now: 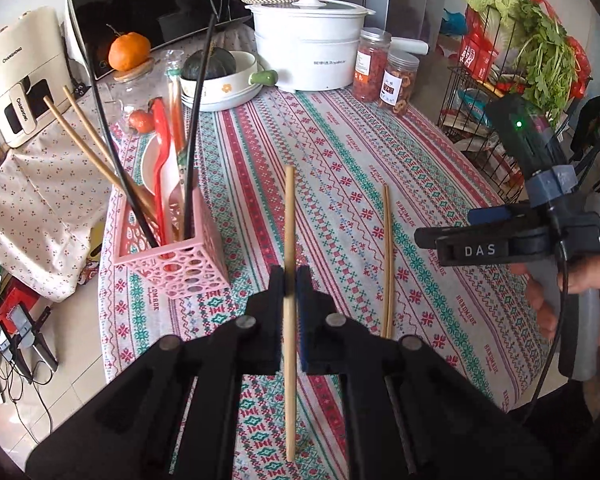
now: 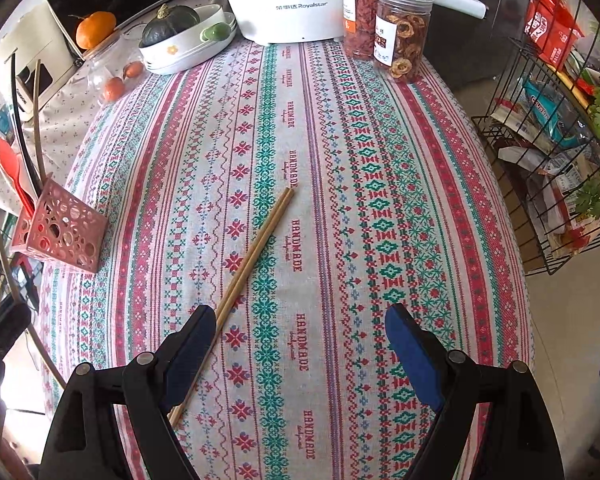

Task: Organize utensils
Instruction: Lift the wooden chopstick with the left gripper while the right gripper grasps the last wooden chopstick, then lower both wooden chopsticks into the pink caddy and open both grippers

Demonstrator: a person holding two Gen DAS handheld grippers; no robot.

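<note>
My left gripper [image 1: 291, 274] is shut on a wooden chopstick [image 1: 290, 208], held lengthwise above the patterned tablecloth [image 1: 340, 152]. To its left stands the pink perforated holder [image 1: 172, 264], with wooden and black chopsticks, a red spoon and a white spoon sticking out of it. A pair of wooden chopsticks [image 1: 387, 260] lies flat on the cloth to the right. My right gripper [image 2: 298, 316] hangs open over the cloth; that pair of wooden chopsticks [image 2: 256, 248] runs under its left finger. The pink holder [image 2: 60, 232] sits at the table's left edge.
At the back of the table stand a white electric pot [image 1: 308, 52], two snack jars [image 1: 398, 80] and a bowl holding a dark squash [image 1: 220, 80]. A wire rack [image 1: 500, 120] of groceries stands off the right edge. An air fryer [image 1: 20, 80] sits at the left.
</note>
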